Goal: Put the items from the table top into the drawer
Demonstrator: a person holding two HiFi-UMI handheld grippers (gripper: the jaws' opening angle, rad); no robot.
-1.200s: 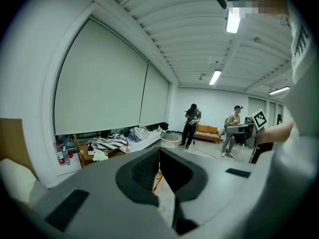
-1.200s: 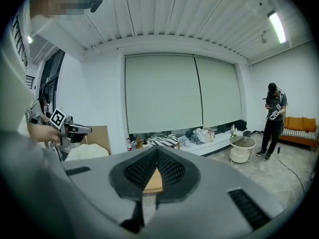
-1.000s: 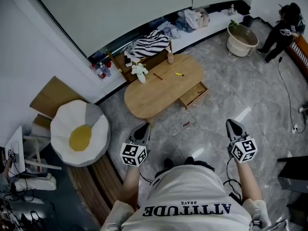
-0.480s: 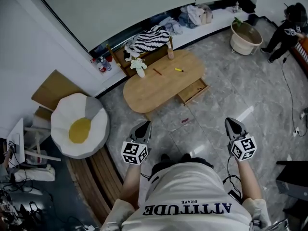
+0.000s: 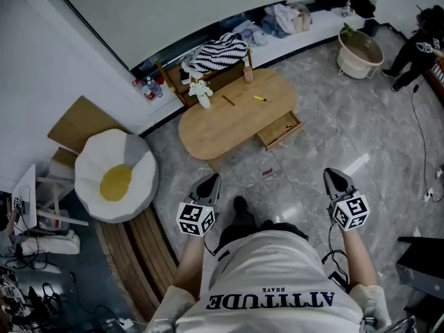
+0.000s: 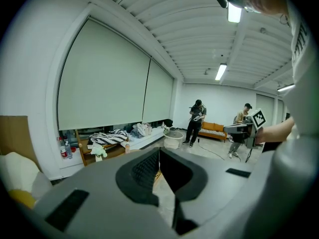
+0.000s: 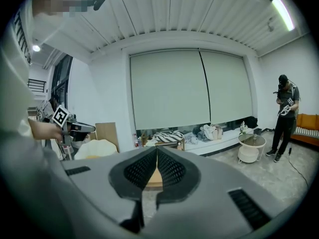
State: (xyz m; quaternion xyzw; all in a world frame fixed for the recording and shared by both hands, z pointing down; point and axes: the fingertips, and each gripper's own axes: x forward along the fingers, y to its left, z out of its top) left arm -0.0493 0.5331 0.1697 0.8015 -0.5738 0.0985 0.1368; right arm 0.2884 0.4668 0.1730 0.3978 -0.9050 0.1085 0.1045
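The oval wooden table (image 5: 229, 127) stands ahead in the head view, its drawer (image 5: 279, 131) pulled open on the right side. On the top lie a yellow pen (image 5: 259, 98) and a brown stick-like item (image 5: 227, 100). A white plush (image 5: 201, 92) and a small bottle (image 5: 248, 73) stand at the far edge. My left gripper (image 5: 210, 182) and right gripper (image 5: 335, 176) are both shut and empty, held over the floor well short of the table. Each gripper view shows the jaws meeting: left gripper (image 6: 159, 151), right gripper (image 7: 156, 150).
A small reddish item (image 5: 267, 173) lies on the floor near the drawer. An egg-shaped cushion (image 5: 114, 175) and cardboard (image 5: 78, 134) are at left. A striped cloth (image 5: 220, 50) hangs behind the table. A round basket (image 5: 359, 50) and a person (image 5: 423, 44) are at far right.
The person has stepped forward; a shoe now shows on the floor between the grippers. Both grippers stay shut and are carried along toward the table.
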